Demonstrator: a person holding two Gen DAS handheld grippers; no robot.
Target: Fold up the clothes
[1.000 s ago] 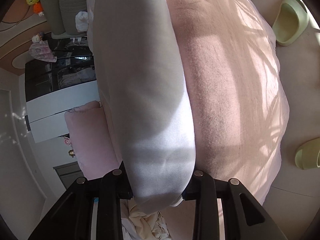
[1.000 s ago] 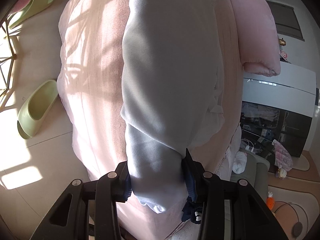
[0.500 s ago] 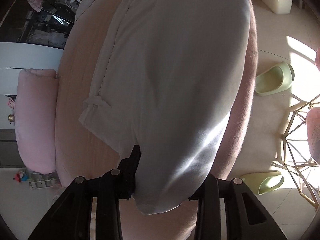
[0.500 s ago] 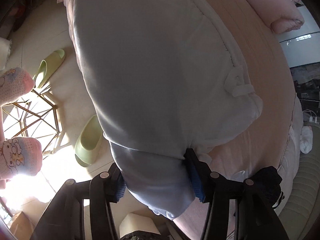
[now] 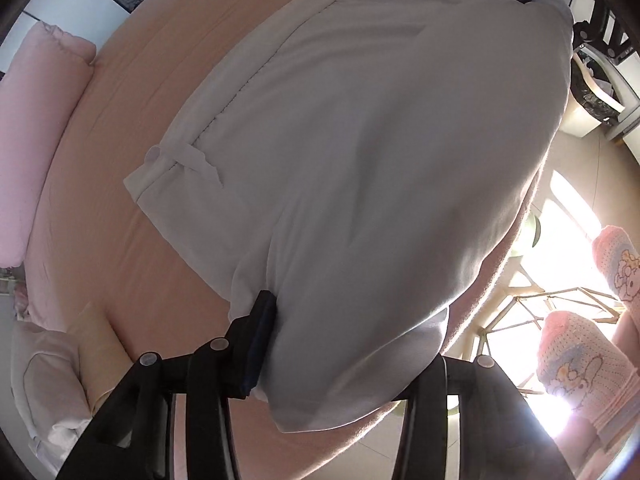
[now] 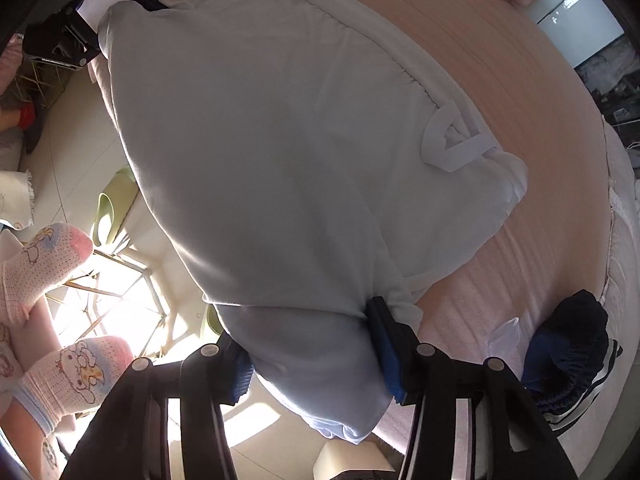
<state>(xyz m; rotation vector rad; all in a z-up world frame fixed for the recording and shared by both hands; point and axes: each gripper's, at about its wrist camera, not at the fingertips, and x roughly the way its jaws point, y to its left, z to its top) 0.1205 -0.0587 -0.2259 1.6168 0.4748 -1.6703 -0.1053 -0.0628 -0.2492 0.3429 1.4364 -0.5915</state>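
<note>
Bedroom w/ a big pink-sheeted bed (image 5: 132,120) filling most of both views; pale tiled floor (image 6: 80,128) beyond its edge, badly blown out by sun on the floor side, so detail there was lost. Pink pillow (image 5: 36,140) lay at the bed's far left in the left-wrist view, cut by the frame. Dark cabinet front showed only as a sliver at the top corners.

Main item: a pale grey-white garment (image 5: 360,140), spread over the bed & draped toward the floor-side edge; its waistband w/ a flat tie ran along the side facing the pillow. What kind of garment it was, couldn't say for sure; the lower hem was bunched inside both claws & hidden.

Left gripper (image 5: 348,360): jaws had just been opening, yet a thick wad of the garment sat between them; the left pad pressed into the cloth, the right finger was mostly covered by fabric, so contact there was hard to read. Looked like it was pinching the garment.

Right gripper (image 6: 316,360): jaws had just closed a little; blue pads pressed both sides of a bunched corner of the garment, clamped on it.

Smaller bits: person's feet in pink cartoon socks (image 6: 68,364) on the floor; a green slipper (image 6: 116,204), half hidden by cloth; dark navy clothing (image 6: 572,352) crumpled on the bed's right, cut off by the finger.
</note>
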